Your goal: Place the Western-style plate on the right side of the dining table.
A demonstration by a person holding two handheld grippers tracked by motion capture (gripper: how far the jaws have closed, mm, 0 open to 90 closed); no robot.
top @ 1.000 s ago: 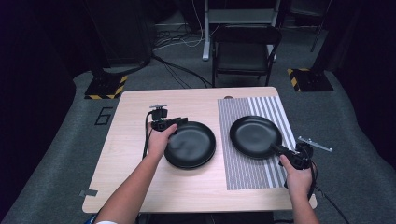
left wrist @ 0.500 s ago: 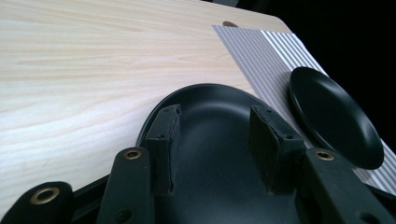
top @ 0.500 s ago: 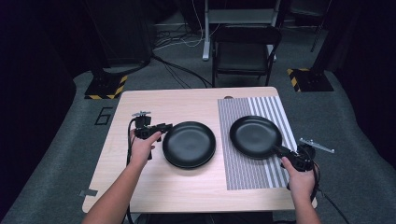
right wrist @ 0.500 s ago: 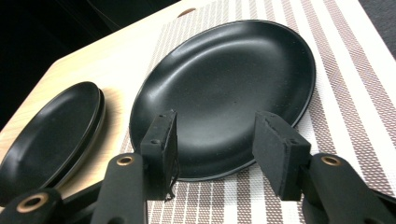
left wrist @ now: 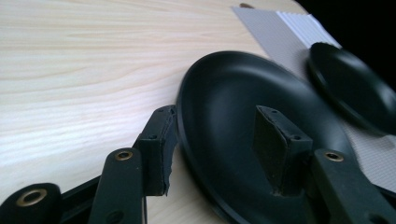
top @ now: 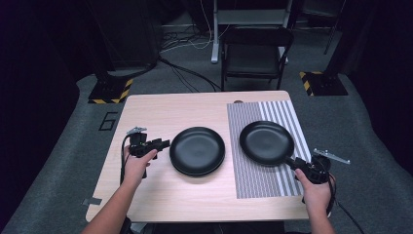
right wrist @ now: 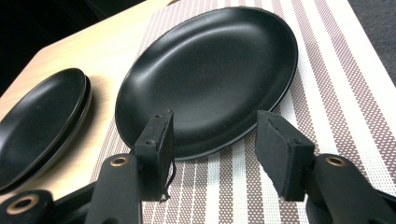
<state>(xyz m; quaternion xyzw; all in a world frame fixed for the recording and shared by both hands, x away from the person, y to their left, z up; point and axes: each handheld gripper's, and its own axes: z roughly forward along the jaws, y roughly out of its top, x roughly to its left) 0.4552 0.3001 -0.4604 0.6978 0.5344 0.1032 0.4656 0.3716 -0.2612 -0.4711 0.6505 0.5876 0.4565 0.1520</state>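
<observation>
While both hands rest on the wooden table (top: 160, 200), the left gripper (top: 162, 144) sits just left of the stacked black plates (top: 197, 150), jaws wide apart, one over the rim and one outside it, nothing clamped. Right gripper (top: 298, 165) sits at the near-right edge of a single black plate (top: 266, 142) lying on the striped placemat (top: 258, 181), jaws spread, gripping nothing. Both plates lie flat, near each other, not touching.

High cam overhead; both gripper cams low, close, share black plates (top: 197, 150).
</observation>
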